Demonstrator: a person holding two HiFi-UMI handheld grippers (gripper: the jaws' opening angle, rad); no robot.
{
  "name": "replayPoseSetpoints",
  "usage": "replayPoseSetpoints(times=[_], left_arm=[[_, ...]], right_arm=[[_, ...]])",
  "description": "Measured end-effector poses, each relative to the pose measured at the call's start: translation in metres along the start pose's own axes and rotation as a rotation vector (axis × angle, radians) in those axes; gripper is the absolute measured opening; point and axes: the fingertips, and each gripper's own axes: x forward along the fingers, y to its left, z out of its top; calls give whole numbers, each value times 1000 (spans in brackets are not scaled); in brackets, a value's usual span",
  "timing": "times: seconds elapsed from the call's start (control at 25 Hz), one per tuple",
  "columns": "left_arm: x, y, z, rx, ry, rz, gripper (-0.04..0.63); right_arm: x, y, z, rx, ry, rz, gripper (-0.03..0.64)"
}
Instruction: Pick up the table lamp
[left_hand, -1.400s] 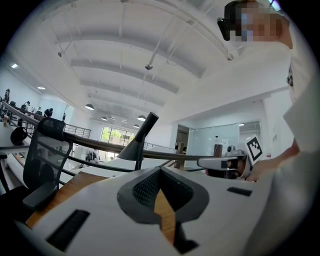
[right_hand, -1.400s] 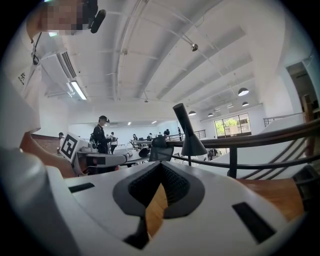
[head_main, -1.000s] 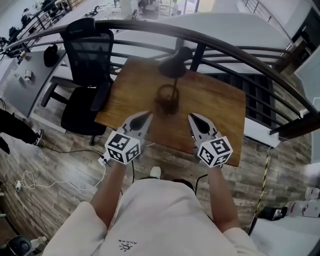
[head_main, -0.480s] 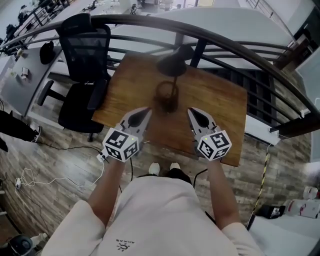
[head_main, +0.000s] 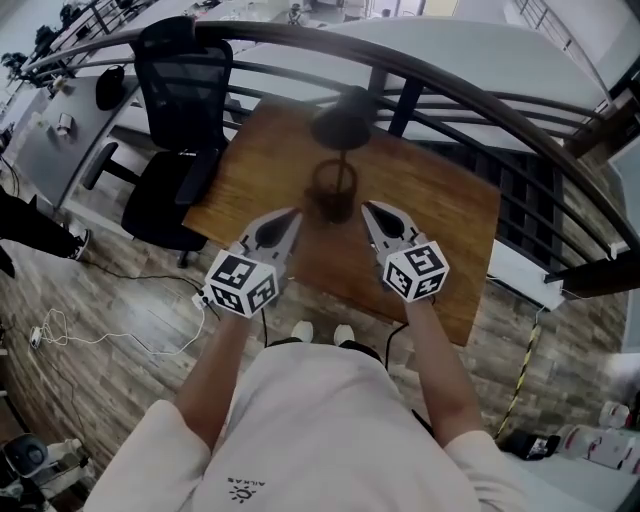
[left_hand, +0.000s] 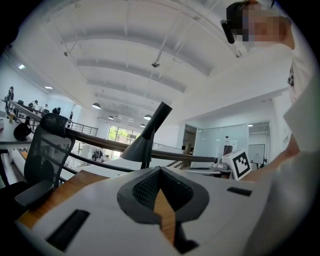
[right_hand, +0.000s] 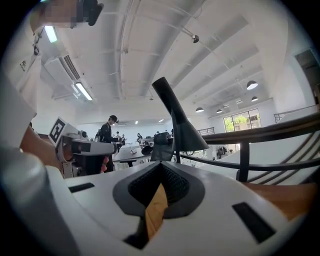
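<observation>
Left jaws: closed tip to tip with nothing between them; the left gripper (left_hand: 160, 170) is held about level over the near edge of the table (head_main: 440, 215).
Right jaws: also closed and empty; the right gripper (right_hand: 161, 166) tips slightly downward, alongside the left one.
Lamp position: the table lamp (head_main: 335, 188) stands on the table ahead of both grippers, roughly midway between their tips and apart from both.
Lamp look: dark all over, with a round base, a thin stem and a cone-shaped shade with a narrow neck.
Lamp axis: the stem stands upright. The shade opens downward, and its neck slants up and off to one side. In the head view the shade sits over the far part of the table, towards the railing (head_main: 470, 95).
In between: only bare wooden tabletop lies between the jaws and the lamp base.
Around: a black office chair (head_main: 185, 90) stands at the table's left side. The curved dark railing runs just behind the table. Cables (head_main: 60, 335) trail on the plank floor (head_main: 130, 290).
</observation>
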Motion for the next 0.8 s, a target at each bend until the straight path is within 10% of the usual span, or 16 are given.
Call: replayPoseSetpoints(times=[0.8], left_arm=[[40,-13,-25,-2,0,186,5]], right_arm=[[58,-45,-19,-80,52,164,17]])
